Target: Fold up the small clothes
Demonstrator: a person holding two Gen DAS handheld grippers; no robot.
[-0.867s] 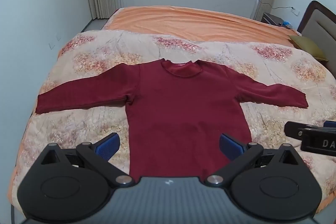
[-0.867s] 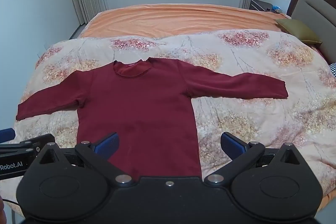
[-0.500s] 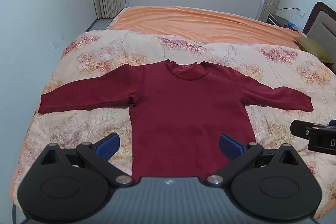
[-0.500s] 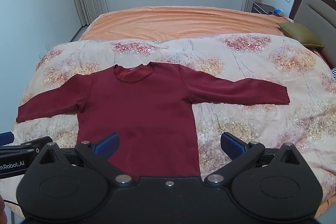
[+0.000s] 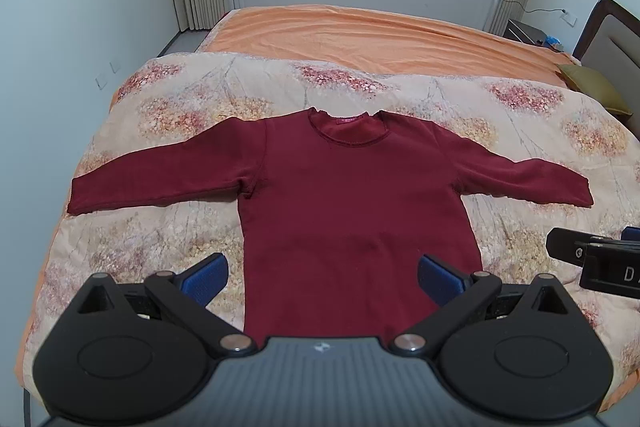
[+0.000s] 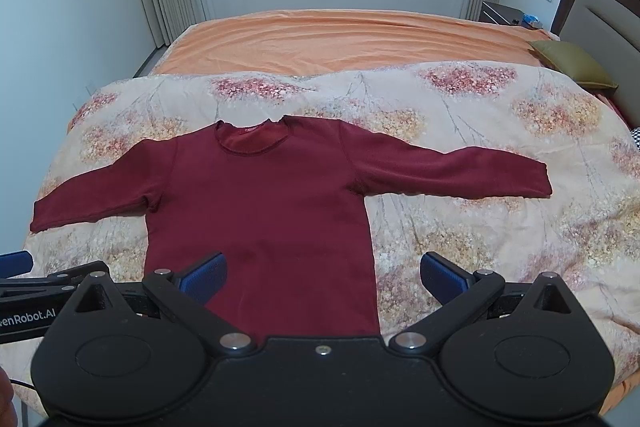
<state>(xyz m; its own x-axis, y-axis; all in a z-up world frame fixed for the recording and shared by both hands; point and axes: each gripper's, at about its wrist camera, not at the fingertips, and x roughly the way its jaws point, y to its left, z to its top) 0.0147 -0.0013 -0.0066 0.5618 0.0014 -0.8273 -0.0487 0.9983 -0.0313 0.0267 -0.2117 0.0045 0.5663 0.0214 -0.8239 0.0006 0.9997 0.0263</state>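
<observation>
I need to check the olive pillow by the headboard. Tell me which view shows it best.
The right wrist view: the olive pillow lies nearly whole beside the headboard, on the orange sheet. The left wrist view shows it smaller, squeezed against the frame's right edge.

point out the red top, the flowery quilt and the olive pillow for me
red top (image 5: 352, 211), left wrist view, on the middle of its chest
flowery quilt (image 6: 460, 99), right wrist view, on a bare patch beyond the right sleeve
olive pillow (image 6: 570, 61), right wrist view, on its top face
</observation>
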